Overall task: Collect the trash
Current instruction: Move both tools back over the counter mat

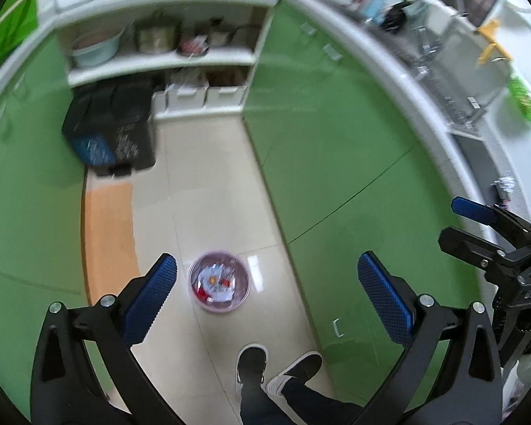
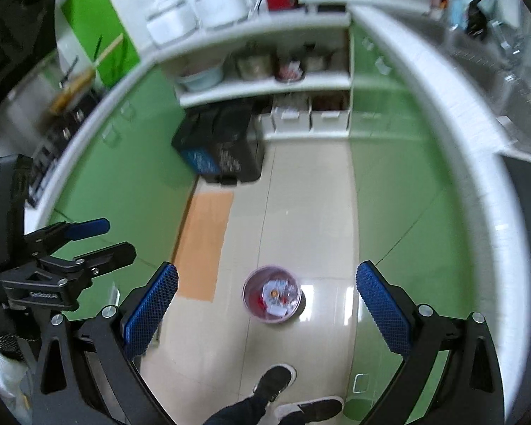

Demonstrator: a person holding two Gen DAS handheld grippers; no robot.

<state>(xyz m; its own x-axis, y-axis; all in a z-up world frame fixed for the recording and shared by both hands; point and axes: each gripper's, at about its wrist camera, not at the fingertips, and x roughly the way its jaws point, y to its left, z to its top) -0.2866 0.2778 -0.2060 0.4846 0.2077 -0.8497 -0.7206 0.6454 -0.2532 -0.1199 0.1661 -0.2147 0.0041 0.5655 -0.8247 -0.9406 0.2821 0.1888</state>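
Looks like most of the collecting is done, since the small bin (image 1: 218, 282) on the floor (image 1: 209, 177) already holds wrappers, while the left gripper (image 1: 265, 297) and right gripper (image 2: 265, 304) hang wide open and empty above it.

Both grippers up high, spread wide, holding nothing

The left gripper (image 1: 267, 294) has its blue-padded fingers (image 1: 152, 297) far apart, pointing down toward the floor. The right gripper (image 2: 267, 301) is the same deal, pads (image 2: 384, 310) splayed with only air between. Each shows at the edge of the other's view, side by side. The person's feet (image 1: 276, 368) stand below
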